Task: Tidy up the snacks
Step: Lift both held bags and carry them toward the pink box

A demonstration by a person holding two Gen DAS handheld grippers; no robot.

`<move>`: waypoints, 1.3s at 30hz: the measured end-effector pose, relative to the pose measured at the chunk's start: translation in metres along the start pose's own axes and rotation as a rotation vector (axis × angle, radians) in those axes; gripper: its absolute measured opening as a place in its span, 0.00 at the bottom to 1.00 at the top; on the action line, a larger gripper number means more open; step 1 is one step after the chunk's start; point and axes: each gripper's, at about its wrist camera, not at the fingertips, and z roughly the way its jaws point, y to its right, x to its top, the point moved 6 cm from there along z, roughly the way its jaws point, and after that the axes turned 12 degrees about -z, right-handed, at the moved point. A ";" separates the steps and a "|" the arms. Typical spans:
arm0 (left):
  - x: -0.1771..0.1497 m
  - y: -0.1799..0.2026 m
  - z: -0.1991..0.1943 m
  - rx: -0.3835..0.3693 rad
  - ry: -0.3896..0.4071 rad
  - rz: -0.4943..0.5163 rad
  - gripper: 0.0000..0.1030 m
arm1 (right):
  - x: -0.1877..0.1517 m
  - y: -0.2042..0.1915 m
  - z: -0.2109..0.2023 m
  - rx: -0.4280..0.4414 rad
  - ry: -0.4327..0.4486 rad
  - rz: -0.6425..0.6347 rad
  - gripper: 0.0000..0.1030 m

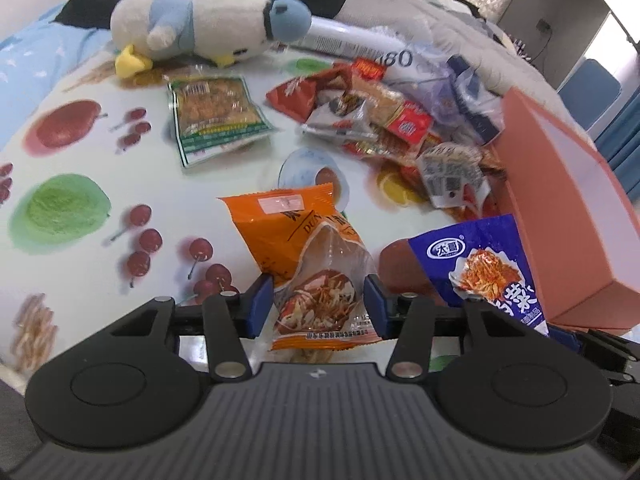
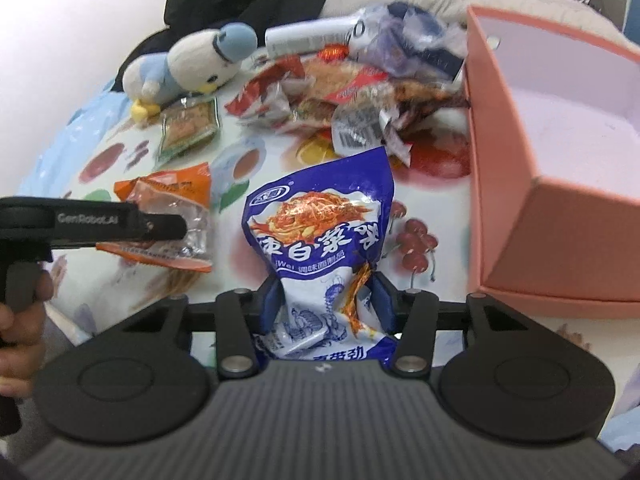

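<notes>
Gripping an orange snack packet [image 1: 304, 264], the left gripper [image 1: 319, 304] was clamped on it, while the right gripper [image 2: 326, 304] squeezed a blue snack packet [image 2: 320, 220] beside the pink box [image 2: 560, 220].

Two hand-held grippers: the left hand-held gripper [image 1: 319, 304] and the right hand-held gripper [image 2: 326, 300]. One orange snack packet [image 1: 308, 264]. One blue snack packet [image 2: 320, 236]. One green snack packet [image 1: 214, 118]. One pink box [image 2: 560, 168]. One plush penguin [image 1: 200, 26]. One white cylindrical can [image 1: 352, 38]. One heap of mixed wrappers [image 1: 396, 128], too tangled to count.
</notes>
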 end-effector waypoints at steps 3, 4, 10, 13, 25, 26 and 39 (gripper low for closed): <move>0.002 0.006 -0.019 -0.013 0.012 0.017 0.53 | 0.007 -0.002 -0.016 -0.011 0.030 0.008 0.49; 0.001 0.009 -0.026 -0.017 0.017 0.024 0.53 | 0.009 -0.002 -0.022 -0.017 0.040 0.010 0.49; -0.002 0.023 -0.068 -0.051 0.035 0.048 0.53 | 0.018 -0.006 -0.057 -0.043 0.095 0.029 0.49; -0.005 0.030 -0.085 -0.063 0.041 0.054 0.53 | 0.019 -0.007 -0.075 -0.051 0.116 0.050 0.49; -0.025 0.072 -0.146 -0.124 0.075 0.112 0.52 | 0.015 -0.001 -0.149 -0.098 0.197 0.092 0.49; -0.028 0.077 -0.150 -0.131 0.076 0.119 0.52 | 0.015 0.000 -0.154 -0.107 0.201 0.091 0.49; -0.057 0.143 -0.178 -0.238 0.056 0.197 0.51 | -0.003 0.026 -0.219 -0.207 0.266 0.170 0.49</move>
